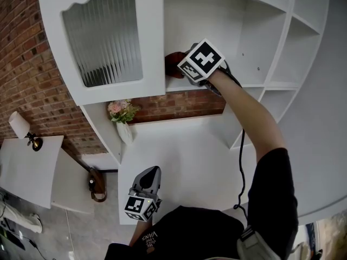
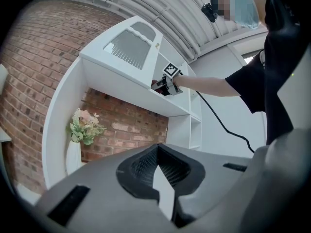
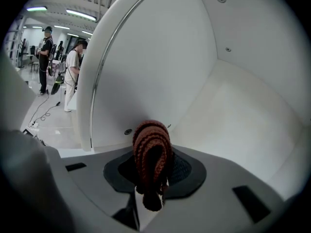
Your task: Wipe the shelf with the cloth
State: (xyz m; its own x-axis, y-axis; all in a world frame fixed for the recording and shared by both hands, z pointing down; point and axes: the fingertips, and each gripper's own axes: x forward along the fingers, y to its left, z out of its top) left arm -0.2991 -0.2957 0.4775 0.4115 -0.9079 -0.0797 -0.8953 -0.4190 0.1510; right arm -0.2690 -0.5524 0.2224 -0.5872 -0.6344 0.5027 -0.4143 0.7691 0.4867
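1. Brick wall (image 1: 27, 64) behind, a white shelf (image 1: 252, 84) unit in front, and the action is up in an open compartment.
2. Right gripper (image 1: 184, 66) is reaching into that compartment with its jaws clamped on a reddish-brown knitted cloth (image 3: 152, 152). A folded hump pokes out ahead of the jaws and an end dangles below.
3. Whether the cloth is actually pressing on the board, I can't tell from here. It sits at the compartment's left end, right beside the door (image 1: 103, 37) with the ribbed glass.
4. That cloth looks soft, light and floppy, so nothing fragile about it. I'd judge the bunched middle is the right place to pinch, leaving enough sticking out to rub with.
5. Room to move: open board stretches away to the right toward an upright divider, with the back wall close behind. The door edge hems in the left, so strokes likely want to run rightward.
6. Cable (image 1: 241, 161) trails down from the right arm, clear of the board.
7. Left gripper (image 1: 150, 180) hangs low with its jaws together and empty, well apart from the work, near the vase of flowers (image 1: 122, 121).
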